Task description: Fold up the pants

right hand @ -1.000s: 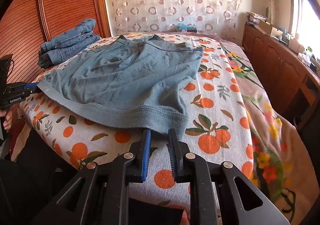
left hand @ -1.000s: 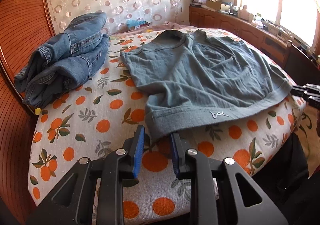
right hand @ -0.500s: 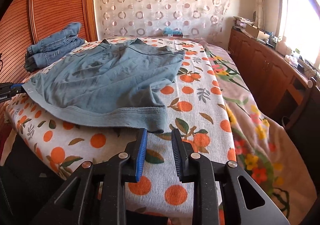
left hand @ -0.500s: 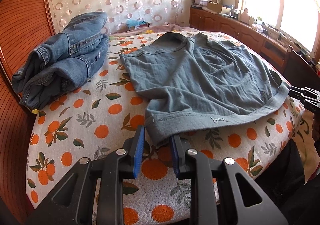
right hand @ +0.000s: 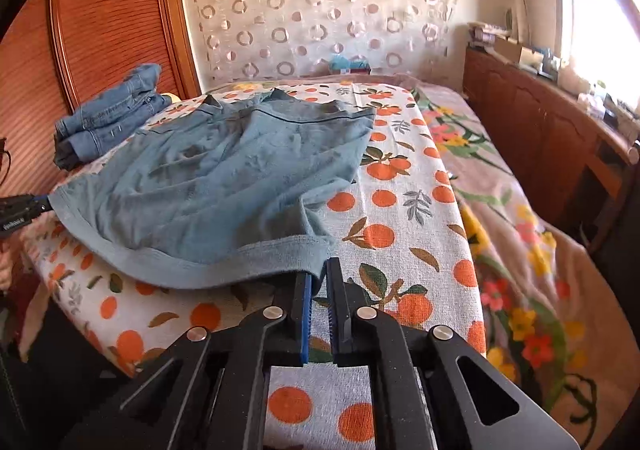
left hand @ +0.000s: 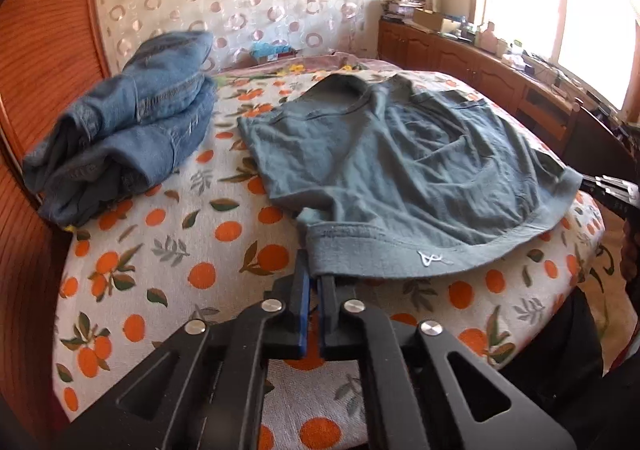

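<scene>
While both tools sit at the near edge of the bed [left hand: 132, 262], we see the grey-blue cotton shorts [left hand: 392, 169] spread flat on the white bedspread printed with oranges [right hand: 404, 234], waistband toward us and legs pointing at the far wall. Left hand-held gripper [left hand: 313, 282] is pressed together, pinching the waistband corner on its side; the fabric edge drops between its blue-padded fingers [left hand: 303, 290]. Right hand-held gripper [right hand: 319, 284] is likewise closed, pinching the opposite waistband corner, cloth tucked between its fingers [right hand: 306, 298]. Each tool also shows in the other's view, at the far waistband corner: right one at the right edge of the left view, left one at the left edge of the right view. Waistband sags slightly between the two pinched corners, small white logo [left hand: 430, 258] on it. We note a folded stack of blue denim jeans [left hand: 128, 129] lying well apart from the shorts, beside the reddish wooden headboard [right hand: 104, 17]. Patterned circle curtain [right hand: 320, 1] hangs behind; wooden cabinet [right hand: 540, 129] runs along the window side.
</scene>
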`<state>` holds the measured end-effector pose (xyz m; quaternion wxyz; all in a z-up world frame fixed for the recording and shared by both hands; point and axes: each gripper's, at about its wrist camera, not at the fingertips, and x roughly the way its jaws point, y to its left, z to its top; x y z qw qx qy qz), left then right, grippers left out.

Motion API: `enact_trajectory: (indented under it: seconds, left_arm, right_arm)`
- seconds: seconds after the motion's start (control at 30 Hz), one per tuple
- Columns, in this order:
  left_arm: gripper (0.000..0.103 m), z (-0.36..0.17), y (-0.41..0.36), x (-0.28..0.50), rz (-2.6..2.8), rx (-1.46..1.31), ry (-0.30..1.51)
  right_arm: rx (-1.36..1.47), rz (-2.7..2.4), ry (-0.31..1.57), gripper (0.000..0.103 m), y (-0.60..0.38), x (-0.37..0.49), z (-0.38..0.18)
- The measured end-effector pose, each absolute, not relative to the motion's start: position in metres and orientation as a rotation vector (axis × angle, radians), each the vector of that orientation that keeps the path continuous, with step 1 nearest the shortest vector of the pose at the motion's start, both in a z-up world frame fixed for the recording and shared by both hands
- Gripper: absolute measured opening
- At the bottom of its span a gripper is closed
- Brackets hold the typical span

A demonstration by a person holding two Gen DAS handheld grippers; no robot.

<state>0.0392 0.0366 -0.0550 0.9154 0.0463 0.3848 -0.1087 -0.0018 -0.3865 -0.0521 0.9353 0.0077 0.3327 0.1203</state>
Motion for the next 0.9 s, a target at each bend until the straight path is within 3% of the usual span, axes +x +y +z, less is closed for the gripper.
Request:
enact_trajectory:
  seconds: [0.27, 0.47, 0.63, 0.9]
  left_arm:
    - [0.003, 0.002, 0.042, 0.026, -0.274, 0.201, 0.8]
    - [0.003, -0.011, 0.039, -0.005, -0.305, 0.244, 0.894]
    - [0.01, -0.029, 0.043, -0.021, -0.33, 0.186, 0.906]
    - [0.028, -0.016, 0.066, -0.036, -0.282, 0.156, 0.862]
  right_arm:
    - [0.004, 0.277, 0.741, 0.003, -0.403, -0.005, -0.008]
    - [-0.013, 0.327, 0.829, 0.003, -0.404, -0.033, -0.024]
    - [-0.011, 0.347, 0.856, 0.005, -0.4, -0.039, -0.047]
    - [-0.05, 0.373, 0.84, 0.013, -0.404, -0.064, -0.038]
